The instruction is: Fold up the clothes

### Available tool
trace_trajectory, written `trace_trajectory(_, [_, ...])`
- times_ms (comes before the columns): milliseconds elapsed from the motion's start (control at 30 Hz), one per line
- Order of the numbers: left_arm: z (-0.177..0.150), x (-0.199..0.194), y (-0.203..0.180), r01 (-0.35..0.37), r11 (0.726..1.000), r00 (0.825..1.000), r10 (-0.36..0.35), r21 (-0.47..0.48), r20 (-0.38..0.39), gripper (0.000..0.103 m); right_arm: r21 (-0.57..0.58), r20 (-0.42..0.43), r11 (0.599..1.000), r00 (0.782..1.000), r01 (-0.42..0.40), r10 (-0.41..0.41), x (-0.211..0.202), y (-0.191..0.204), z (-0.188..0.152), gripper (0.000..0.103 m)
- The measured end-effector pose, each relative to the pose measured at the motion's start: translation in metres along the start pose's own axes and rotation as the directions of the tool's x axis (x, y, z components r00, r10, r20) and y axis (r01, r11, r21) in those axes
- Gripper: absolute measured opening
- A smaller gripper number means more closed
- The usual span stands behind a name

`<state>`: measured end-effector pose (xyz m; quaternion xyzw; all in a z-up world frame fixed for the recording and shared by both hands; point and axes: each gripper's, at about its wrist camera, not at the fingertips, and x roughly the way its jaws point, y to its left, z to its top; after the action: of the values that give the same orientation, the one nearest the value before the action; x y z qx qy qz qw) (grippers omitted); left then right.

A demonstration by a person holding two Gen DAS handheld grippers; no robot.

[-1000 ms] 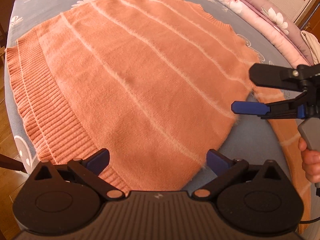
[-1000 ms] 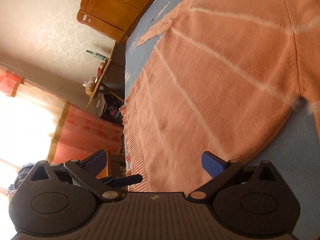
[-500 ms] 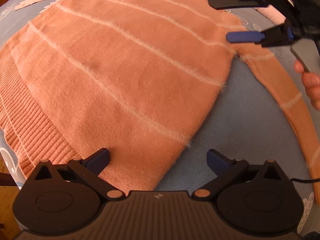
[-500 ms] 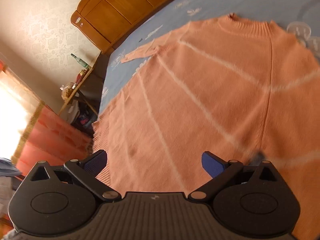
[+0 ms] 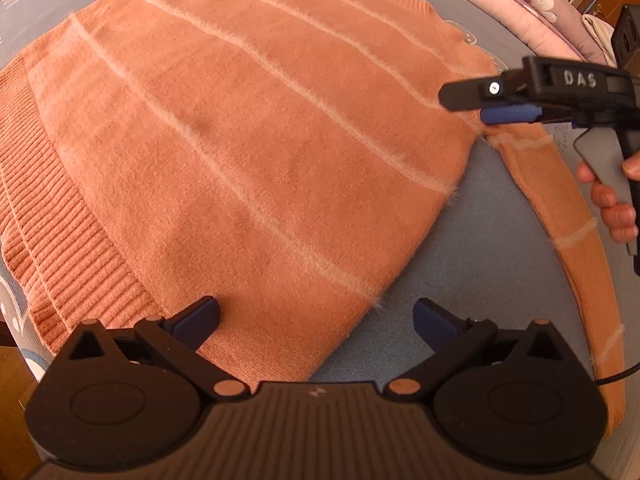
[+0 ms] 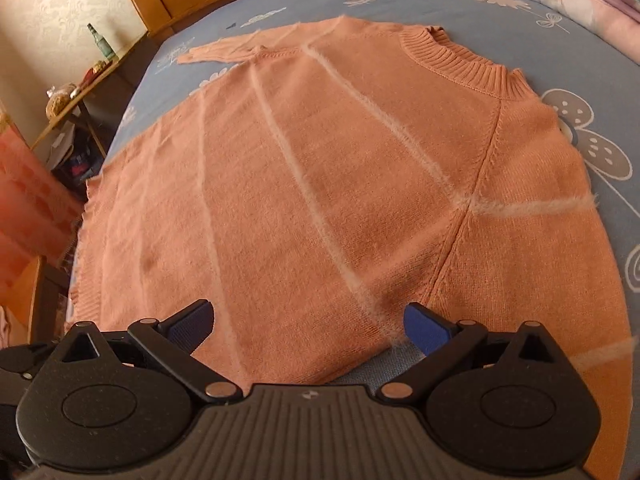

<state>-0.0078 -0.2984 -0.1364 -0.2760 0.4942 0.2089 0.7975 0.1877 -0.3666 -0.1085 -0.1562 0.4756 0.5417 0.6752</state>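
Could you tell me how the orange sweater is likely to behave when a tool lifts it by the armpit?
The sweater lies limp and flat on the bedsheet, so it will probably drape and sag. Its fuzzy knit should grip well. The long sleeve will likely trail behind.

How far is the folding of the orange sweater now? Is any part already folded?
Done: the sweater lies spread flat on the bed. No fold shows. In hand: nothing; the left gripper and right gripper are both open over it. Left: sleeves and body.
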Motion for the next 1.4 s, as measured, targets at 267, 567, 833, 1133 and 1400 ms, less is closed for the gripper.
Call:
trace_trajectory(267, [0.002,0.003,-0.010,-0.018,1.000,1.000,0.018,0.020,-0.001,0.102,-0.012,-0.049,0.990,0.989,0.139,-0.139,0.006,-0.021,0.009,0.103])
trace_trajectory(567, [0.020,-0.007,-0.023,0.047,0.997,0.999,-0.047,0.057,0.012,0.102,-0.018,-0.065,0.994,0.992,0.103,-0.104,-0.035,-0.020,-0.025,0.103])
trace_trajectory(833, [0.063,0.000,-0.044,-0.003,0.999,0.997,0.000,0.035,0.080,0.102,-0.053,-0.177,0.992,0.976,0.118,-0.125,-0.056,-0.019,-0.083,0.103])
trace_trajectory(1133, [0.051,0.030,-0.044,-0.103,0.994,0.994,0.102,0.038,0.026,0.102,-0.011,-0.181,0.994,0.977,0.111,-0.111,-0.068,-0.023,-0.109,0.103])
trace_trajectory(1400, [0.040,-0.003,-0.056,-0.063,0.996,0.997,0.060,0.066,0.048,0.102,-0.005,-0.170,0.996,0.981,0.094,-0.093,-0.096,-0.015,-0.129,0.103])
